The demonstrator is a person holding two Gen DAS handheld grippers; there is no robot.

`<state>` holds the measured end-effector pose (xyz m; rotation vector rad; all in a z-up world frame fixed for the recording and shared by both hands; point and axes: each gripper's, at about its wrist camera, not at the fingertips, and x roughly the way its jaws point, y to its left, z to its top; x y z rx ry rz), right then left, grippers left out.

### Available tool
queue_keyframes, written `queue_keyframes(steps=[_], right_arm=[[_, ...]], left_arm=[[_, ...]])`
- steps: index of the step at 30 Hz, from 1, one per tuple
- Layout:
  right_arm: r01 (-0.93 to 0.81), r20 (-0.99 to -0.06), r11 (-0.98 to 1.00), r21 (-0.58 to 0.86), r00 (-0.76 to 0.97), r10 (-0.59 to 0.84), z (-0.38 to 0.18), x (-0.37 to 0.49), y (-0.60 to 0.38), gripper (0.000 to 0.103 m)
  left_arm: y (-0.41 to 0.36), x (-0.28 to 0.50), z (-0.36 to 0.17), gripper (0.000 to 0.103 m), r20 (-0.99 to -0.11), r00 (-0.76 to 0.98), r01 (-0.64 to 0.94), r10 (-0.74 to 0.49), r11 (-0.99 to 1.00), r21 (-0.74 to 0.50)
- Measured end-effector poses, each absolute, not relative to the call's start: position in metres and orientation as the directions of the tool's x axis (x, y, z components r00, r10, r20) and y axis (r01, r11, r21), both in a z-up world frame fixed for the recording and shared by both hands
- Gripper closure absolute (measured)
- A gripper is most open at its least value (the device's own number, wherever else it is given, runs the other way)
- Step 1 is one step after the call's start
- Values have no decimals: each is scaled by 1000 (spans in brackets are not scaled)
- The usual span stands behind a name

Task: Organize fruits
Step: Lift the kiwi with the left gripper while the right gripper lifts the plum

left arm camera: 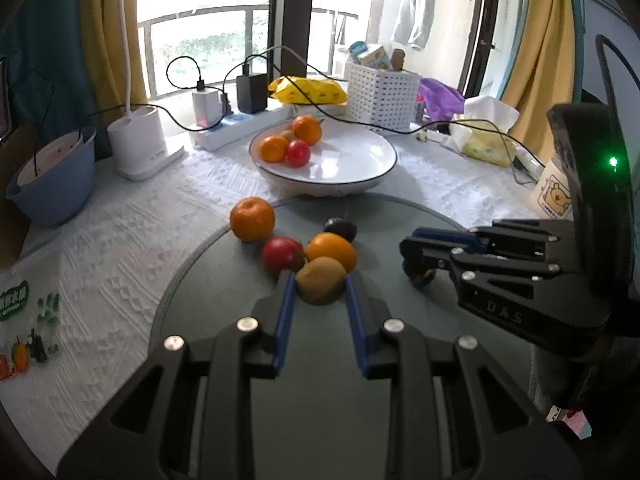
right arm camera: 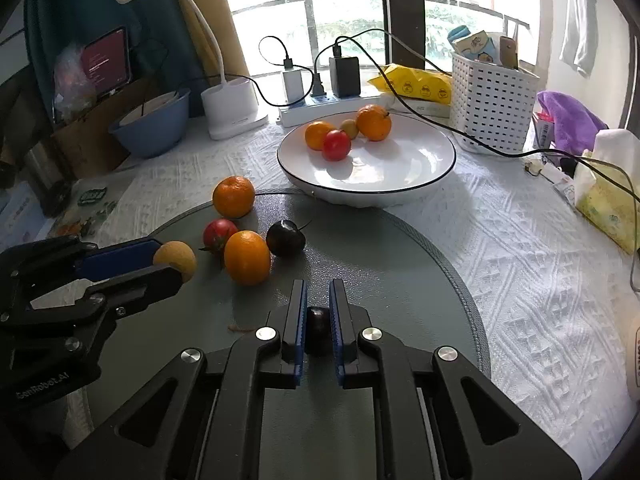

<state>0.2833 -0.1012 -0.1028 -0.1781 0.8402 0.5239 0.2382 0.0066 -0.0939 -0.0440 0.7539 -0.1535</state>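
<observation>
1. Desk [right arm camera: 500,240]: covered in a white embossed cloth, with a round grey-green pebbled mat [right arm camera: 380,280] on top. Risk: round fruit set down carelessly rolls off the mat.
2. White plate [right arm camera: 420,176]: glossy, shallow, dark rim, just behind the mat. It holds two oranges, a red tomato and a small greenish fruit. Risk: a dropped fruit skids on the glaze and knocks the others.
3. Loose on the mat: tangerine [right arm camera: 233,196], orange [right arm camera: 247,257], red tomato [right arm camera: 219,233], dark tomato [right arm camera: 285,238], clustered close together.
4. Left hand-held gripper [left arm camera: 320,286]: blue pads pressed on a brown, matt, oval kiwi [left arm camera: 321,284]. It touches the orange; lifting may nudge that.
5. Right hand-held gripper [right arm camera: 318,300]: nearly closed on a small, dark, glossy round fruit [right arm camera: 318,330]. Smooth skin; it could slip or bruise.
</observation>
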Motion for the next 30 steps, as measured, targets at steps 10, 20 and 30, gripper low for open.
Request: queue_keyframes(steps=[10, 20, 30], right_arm=[[-483, -766, 875, 38, 547, 336, -110, 289, -103, 66], [-500, -786, 865, 43, 518, 339, -119, 292, -94, 65], [-523, -788, 852, 31, 512, 342, -120, 290, -87, 71]], left_arm=[[17, 237, -98, 76, -679, 719, 101, -150, 989, -112], [25, 242, -102, 76, -679, 718, 90, -155, 987, -131], [23, 244, -102, 76, -680, 716, 92, -156, 987, -130]])
